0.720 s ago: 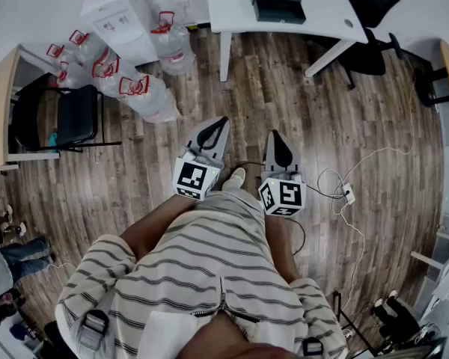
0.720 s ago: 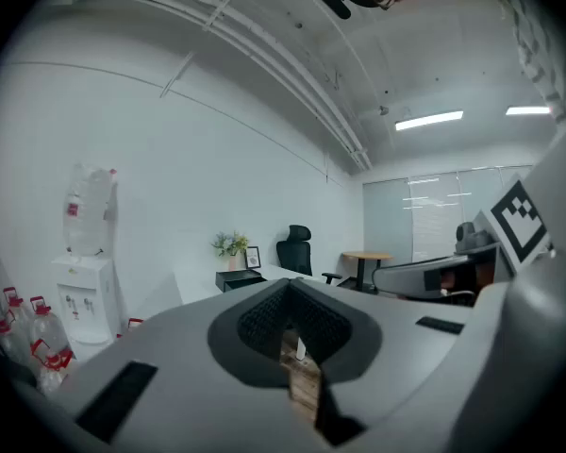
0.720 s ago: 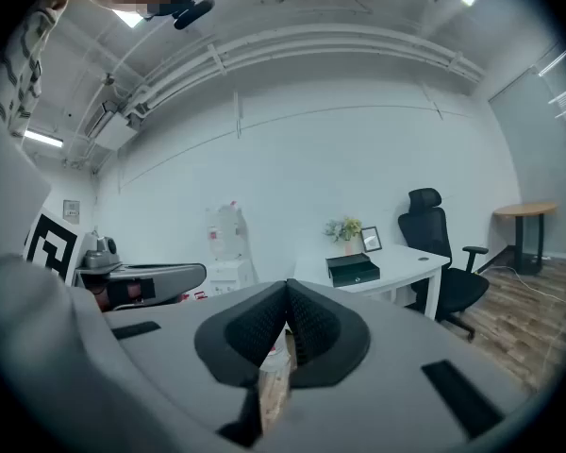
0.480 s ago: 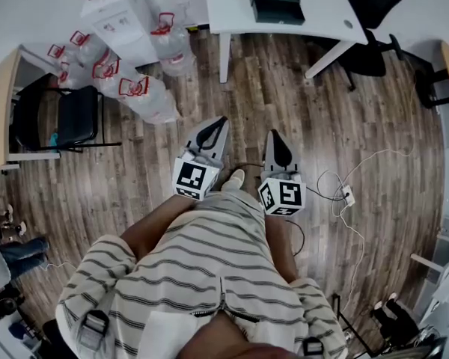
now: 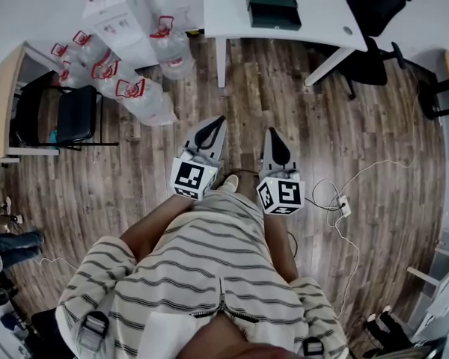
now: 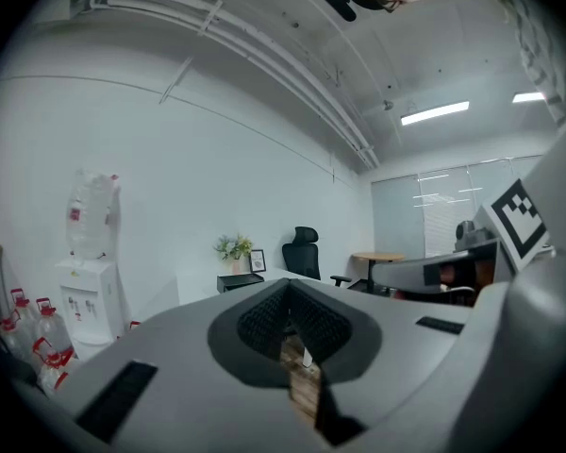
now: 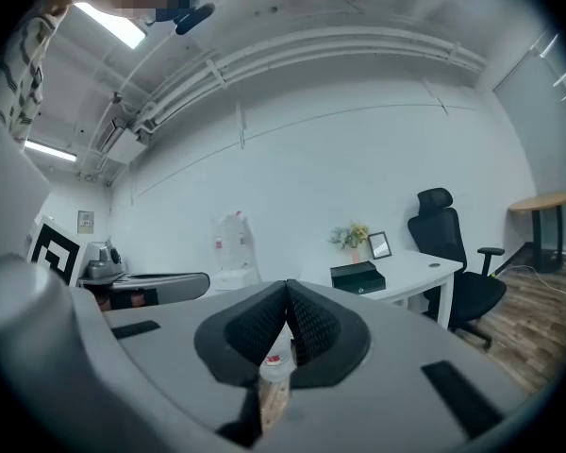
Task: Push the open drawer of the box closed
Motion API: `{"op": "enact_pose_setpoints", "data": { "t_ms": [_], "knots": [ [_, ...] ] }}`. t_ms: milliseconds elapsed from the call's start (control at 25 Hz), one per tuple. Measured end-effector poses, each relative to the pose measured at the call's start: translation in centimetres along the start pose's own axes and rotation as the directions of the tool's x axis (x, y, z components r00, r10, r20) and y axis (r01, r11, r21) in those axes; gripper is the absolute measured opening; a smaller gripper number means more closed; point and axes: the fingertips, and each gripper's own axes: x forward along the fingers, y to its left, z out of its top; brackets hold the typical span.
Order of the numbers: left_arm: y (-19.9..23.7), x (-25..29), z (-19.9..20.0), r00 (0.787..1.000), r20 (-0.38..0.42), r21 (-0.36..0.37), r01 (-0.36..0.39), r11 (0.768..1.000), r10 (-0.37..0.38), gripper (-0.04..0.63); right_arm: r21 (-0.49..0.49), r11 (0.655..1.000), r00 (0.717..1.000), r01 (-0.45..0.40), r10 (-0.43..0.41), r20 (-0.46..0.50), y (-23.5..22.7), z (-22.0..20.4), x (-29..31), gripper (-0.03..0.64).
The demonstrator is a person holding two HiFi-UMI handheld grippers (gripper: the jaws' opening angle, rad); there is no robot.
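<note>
Grippers left (image 5: 213,129) and right (image 5: 273,142): jaws closed, empty, well short of white desk (image 5: 232,10). Dark box (image 5: 273,6) sits on desk; can't tell its drawer. Risk: closed tips could shove the whole box across desk.

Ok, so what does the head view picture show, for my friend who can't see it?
Looking straight down, a person in a striped shirt holds the left tongs and right tongs, both shut and empty, over a wooden floor. Ahead, a dark box sits on a white desk, with water bottles to the left.
</note>
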Motion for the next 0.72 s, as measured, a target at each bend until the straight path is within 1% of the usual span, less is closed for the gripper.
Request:
{"op": "enact_pose_setpoints", "data": {
  "t_ms": [240, 360, 560, 720],
  "knots": [
    [-1.1, 0.7, -1.0, 0.999, -0.040, -0.017, -0.038, 0.999, 0.037, -0.003, 0.017, 1.000, 1.000, -0.009, 0.009, -0.005, -2.0, -0.1, -0.2, -0.002],
    [-1.3, 1.2, -1.5, 0.997, -0.060, -0.011, -0.053, 0.999, 0.052, -0.003, 0.019, 1.000, 1.000, -0.015, 0.015, -0.014, -2.5, -0.5, 0.1, -0.002],
    [-1.0, 2.6, -2.4, 0.996, -0.071, -0.031, -0.056, 0.998, 0.054, -0.003, 0.027, 0.999, 0.999, -0.029, 0.031, -0.042, -3.1, -1.5, 1.1, -0.002],
    [-0.2, 5.1, -2.6, 0.997, -0.068, -0.039, -0.048, 0.998, 0.045, -0.003, 0.019, 0.999, 0.998, -0.028, 0.029, -0.052, -4.4, -1.3, 3.2, -0.002]
  ]
}}
